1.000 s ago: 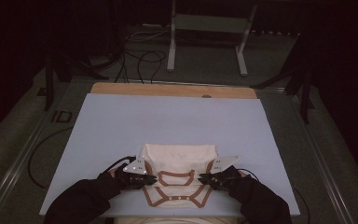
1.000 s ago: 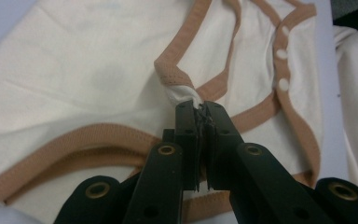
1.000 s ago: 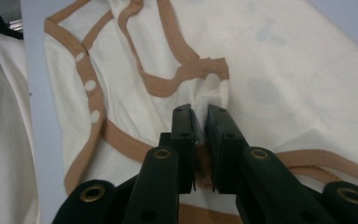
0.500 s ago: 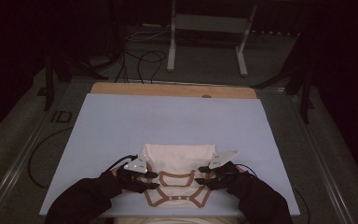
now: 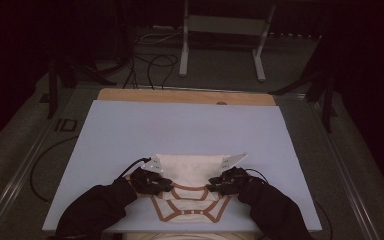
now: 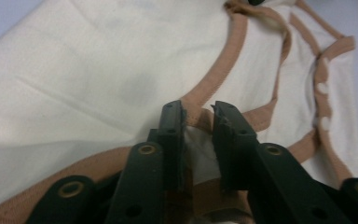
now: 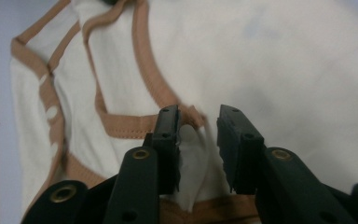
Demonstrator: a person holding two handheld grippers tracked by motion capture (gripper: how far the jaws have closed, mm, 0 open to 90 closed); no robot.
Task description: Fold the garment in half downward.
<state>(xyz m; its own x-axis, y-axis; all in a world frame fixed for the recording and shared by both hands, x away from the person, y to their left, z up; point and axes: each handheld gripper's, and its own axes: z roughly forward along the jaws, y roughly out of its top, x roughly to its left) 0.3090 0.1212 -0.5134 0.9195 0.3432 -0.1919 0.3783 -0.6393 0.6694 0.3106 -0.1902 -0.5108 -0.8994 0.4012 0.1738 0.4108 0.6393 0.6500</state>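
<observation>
1 garment (image 5: 190,172), cream w/ tan trim, on the table. 1 tan trim band (image 6: 216,70) runs along its edges; branches too many to count apart. Approx 3 pale spots (image 6: 321,88) on the trim in the left gripper view, blurred, can't be sure.

2 grippers: left gripper (image 5: 152,181), right gripper (image 5: 225,182). 2 black jaws on each, so 4 jaws in all. 2 grey plates, 1 per gripper (image 5: 156,162). 2 cables, 1 per gripper (image 5: 130,167).

2 forearms in dark sleeves (image 5: 97,210).

1 table, w/ 1 pale blue sheet (image 5: 180,125) on it and 1 wood strip (image 5: 185,96) at the far edge.

1 white stand (image 5: 222,30) on the floor behind, 2 legs seen. Floor cables (image 5: 155,62): several, can't count.
</observation>
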